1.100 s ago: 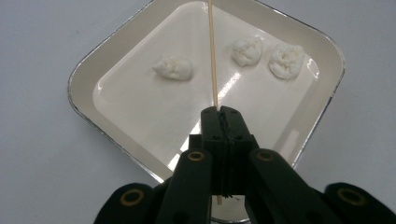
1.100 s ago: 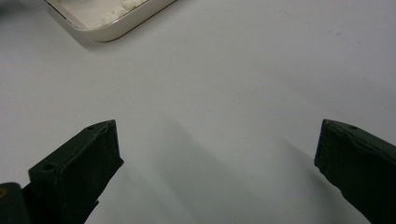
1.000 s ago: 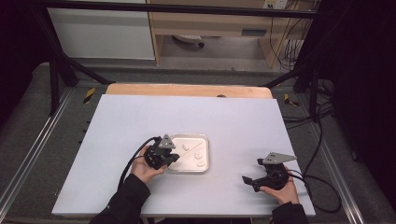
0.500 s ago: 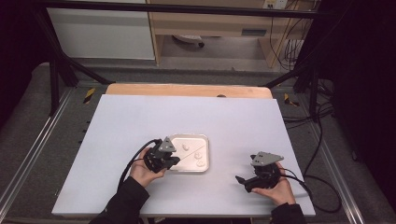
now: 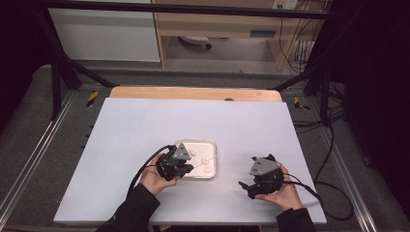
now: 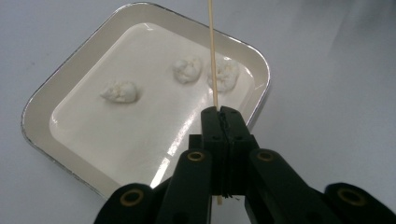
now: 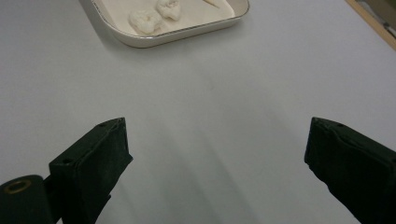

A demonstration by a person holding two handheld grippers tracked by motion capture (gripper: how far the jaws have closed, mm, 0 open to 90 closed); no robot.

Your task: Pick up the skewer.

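Leftward toward the tray (image 5: 213,143) has come the right gripper (image 5: 247,185), jaws wide apart over bare table (image 5: 135,125), while the left gripper (image 6: 222,112) clamps a thin, light, snappable skewer (image 6: 212,51) low, above the dough lumps (image 6: 187,70).

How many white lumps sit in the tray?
3: one lump toward the tray's left side, one mid-right, one beside it, behind the skewer. None looks hidden.

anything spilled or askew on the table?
Nothing stands out. Three white lumps sit inside the tray, none spilled. The left gripper clamps a thin wooden skewer over it; the right gripper is open above bare table.
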